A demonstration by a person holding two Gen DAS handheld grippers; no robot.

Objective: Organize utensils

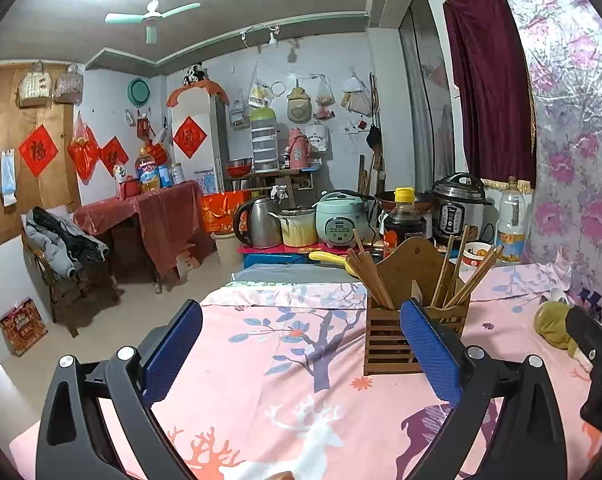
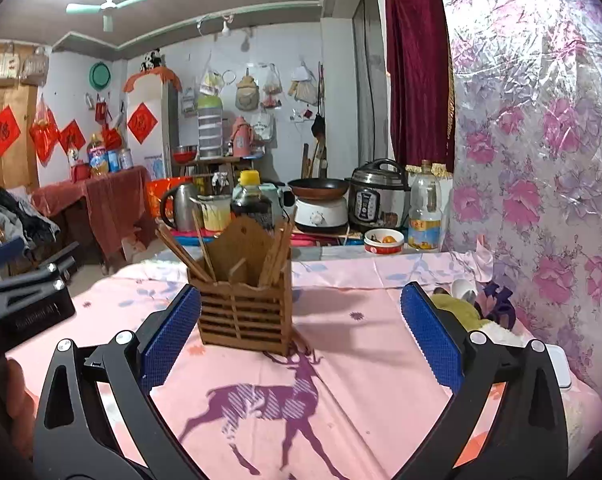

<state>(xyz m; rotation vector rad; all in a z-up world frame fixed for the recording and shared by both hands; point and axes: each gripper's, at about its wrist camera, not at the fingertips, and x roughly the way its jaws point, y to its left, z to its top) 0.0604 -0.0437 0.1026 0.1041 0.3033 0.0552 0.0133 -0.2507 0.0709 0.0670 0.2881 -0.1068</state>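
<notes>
A slatted wooden holder (image 2: 245, 300) stands upright on the pink deer-print surface (image 2: 361, 360), its chopsticks (image 2: 181, 254) fanning up and outward from two compartments, long axes steeply tilted left and right. The left wrist view shows the holder (image 1: 415, 312) partly behind that gripper's right finger, and a yellow utensil (image 1: 329, 258) lying beyond it; the right wrist view shows the holder whole, just beyond its left finger, and a white cooker (image 2: 321, 212) under the pan. The left gripper (image 1: 301, 344) and the right gripper (image 2: 301, 328) both have fingers wide apart, holding nothing.
</notes>
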